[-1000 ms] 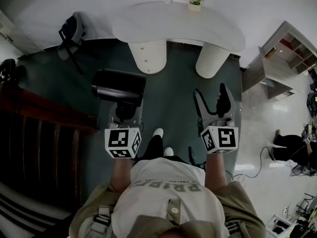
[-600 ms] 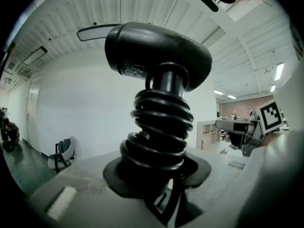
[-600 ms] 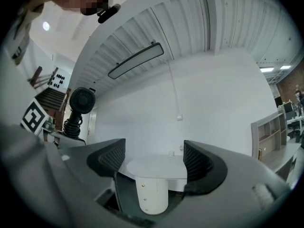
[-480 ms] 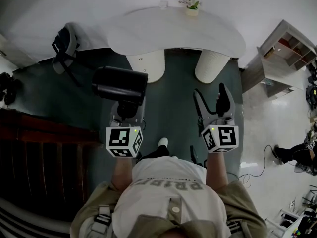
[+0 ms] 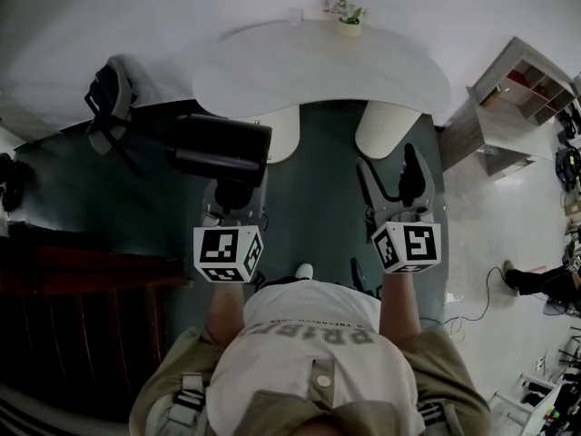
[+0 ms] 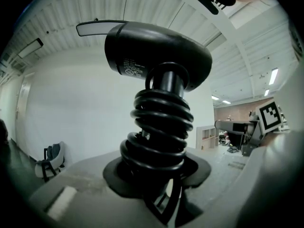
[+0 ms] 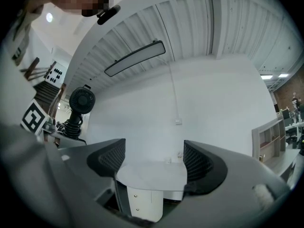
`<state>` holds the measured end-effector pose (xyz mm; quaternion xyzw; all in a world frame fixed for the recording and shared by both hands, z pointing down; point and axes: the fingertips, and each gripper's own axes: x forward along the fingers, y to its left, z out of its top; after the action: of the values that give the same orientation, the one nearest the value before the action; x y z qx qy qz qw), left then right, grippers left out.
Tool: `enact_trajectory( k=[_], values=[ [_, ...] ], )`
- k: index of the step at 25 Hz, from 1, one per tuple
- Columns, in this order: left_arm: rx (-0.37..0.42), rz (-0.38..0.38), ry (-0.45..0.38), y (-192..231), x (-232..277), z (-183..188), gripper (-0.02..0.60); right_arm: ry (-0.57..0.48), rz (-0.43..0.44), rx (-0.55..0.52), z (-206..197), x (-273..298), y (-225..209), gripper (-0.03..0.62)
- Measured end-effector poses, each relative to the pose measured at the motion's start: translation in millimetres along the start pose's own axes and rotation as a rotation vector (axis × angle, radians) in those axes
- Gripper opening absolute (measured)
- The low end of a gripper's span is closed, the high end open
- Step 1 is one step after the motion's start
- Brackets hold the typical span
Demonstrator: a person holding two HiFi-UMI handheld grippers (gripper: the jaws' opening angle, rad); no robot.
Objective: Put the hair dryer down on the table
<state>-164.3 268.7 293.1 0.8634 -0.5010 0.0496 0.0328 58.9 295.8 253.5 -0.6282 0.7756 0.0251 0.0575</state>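
The black hair dryer [image 5: 218,148] stands upright in my left gripper [image 5: 234,200], whose jaws are shut on its handle. In the left gripper view the dryer's body [image 6: 156,56] towers over the jaws, and its coiled cord [image 6: 159,132] is wound round the handle. My right gripper [image 5: 393,182] is open and holds nothing; in its own view the wide gap [image 7: 154,158] frames the white table [image 7: 152,175], and the dryer [image 7: 80,101] shows at far left. The white table [image 5: 318,62] lies just ahead of both grippers, with the dryer's nose near its front edge.
A small potted plant [image 5: 348,12] and a small cup [image 5: 293,14] sit at the table's far edge. Two thick white legs [image 5: 386,125] carry the table. A chair [image 5: 107,98] stands at left, an open shelf unit [image 5: 526,89] at right, dark stairs [image 5: 82,325] at lower left.
The table has drawn nearer as the person walks toward it. Both grippers travel forward with them, the dryer still held; the stairs slide back out of view.
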Motion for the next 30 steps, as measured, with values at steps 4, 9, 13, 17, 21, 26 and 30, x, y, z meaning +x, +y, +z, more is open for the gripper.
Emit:
enact_trajectory(
  k=[4,9,13,17,21,26,30],
  values=[
    [-0.009,-0.007,-0.001,13,13,0,0.166,0.014,-0.004,-0.014,-4,13,3,0.371],
    [-0.013,-0.008,0.004,20,22,0,0.166,0.025,-0.02,-0.017,-10,23,-5,0.371],
    [-0.009,-0.007,0.022,20,35,-3,0.166,0.034,-0.021,-0.012,-15,35,-13,0.371],
    [-0.002,-0.004,0.031,22,52,-5,0.166,0.039,-0.017,0.0,-22,53,-25,0.371],
    [-0.014,0.003,0.03,29,72,-3,0.166,0.04,-0.007,-0.002,-26,74,-34,0.371],
    [-0.005,0.015,0.023,35,108,6,0.166,0.03,-0.014,-0.003,-24,104,-63,0.371],
    [-0.004,0.027,0.028,39,135,8,0.166,0.03,-0.008,-0.001,-25,130,-81,0.371]
  ],
)
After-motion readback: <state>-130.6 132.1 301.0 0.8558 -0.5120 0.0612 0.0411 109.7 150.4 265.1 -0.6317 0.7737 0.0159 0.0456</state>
